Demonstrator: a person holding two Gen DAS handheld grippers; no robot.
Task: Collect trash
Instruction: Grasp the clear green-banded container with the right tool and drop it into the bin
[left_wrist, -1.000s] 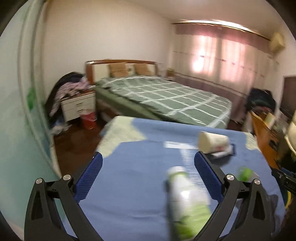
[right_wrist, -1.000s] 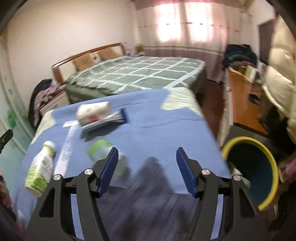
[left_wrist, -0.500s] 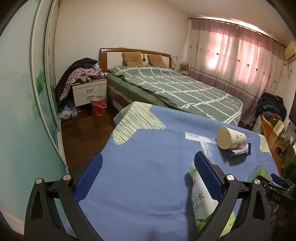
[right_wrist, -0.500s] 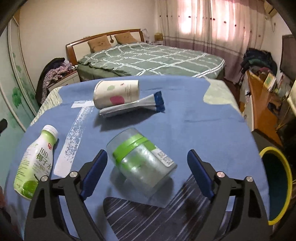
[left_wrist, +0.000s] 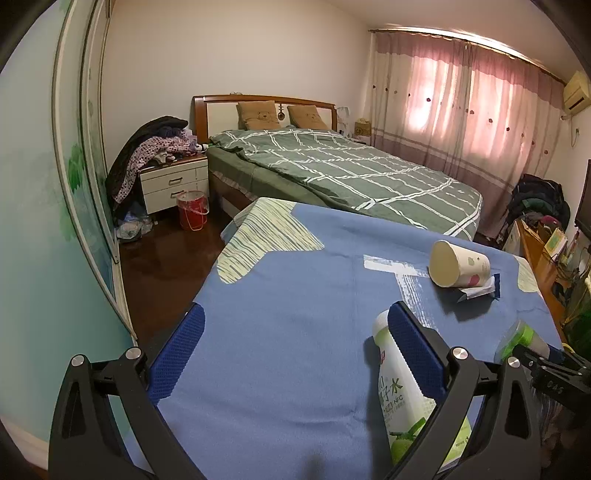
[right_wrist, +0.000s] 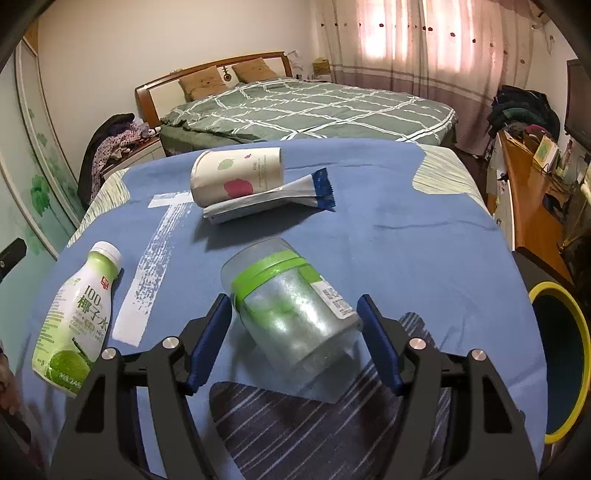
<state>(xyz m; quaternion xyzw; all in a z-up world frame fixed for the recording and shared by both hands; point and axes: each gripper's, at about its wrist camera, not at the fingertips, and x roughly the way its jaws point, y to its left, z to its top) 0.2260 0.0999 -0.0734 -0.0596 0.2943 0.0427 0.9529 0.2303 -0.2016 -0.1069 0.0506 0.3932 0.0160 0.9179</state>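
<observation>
On the blue cloth-covered table (right_wrist: 406, 236) lie a clear plastic jar with a green band (right_wrist: 291, 314), a white and green coconut water bottle (right_wrist: 75, 321), a paper cup (right_wrist: 236, 175) on its side, and a white wrapper with a blue end (right_wrist: 273, 201). My right gripper (right_wrist: 295, 343) is open, its fingers on either side of the jar without closing on it. My left gripper (left_wrist: 295, 343) is open above the table, with the bottle (left_wrist: 410, 398) behind its right finger. The cup (left_wrist: 458, 264) and the jar (left_wrist: 517, 338) also show in the left wrist view.
A yellow-rimmed bin (right_wrist: 561, 354) stands at the table's right edge. A bed with a green checked cover (left_wrist: 343, 170) lies beyond the table. A nightstand piled with clothes (left_wrist: 170, 177) and a red bucket (left_wrist: 192, 209) stand far left. A wooden desk (right_wrist: 524, 192) is at the right.
My right gripper has moved in over the jar, which now lies between its fingers. My left gripper swung left, so the bottle now sits behind its right finger.
</observation>
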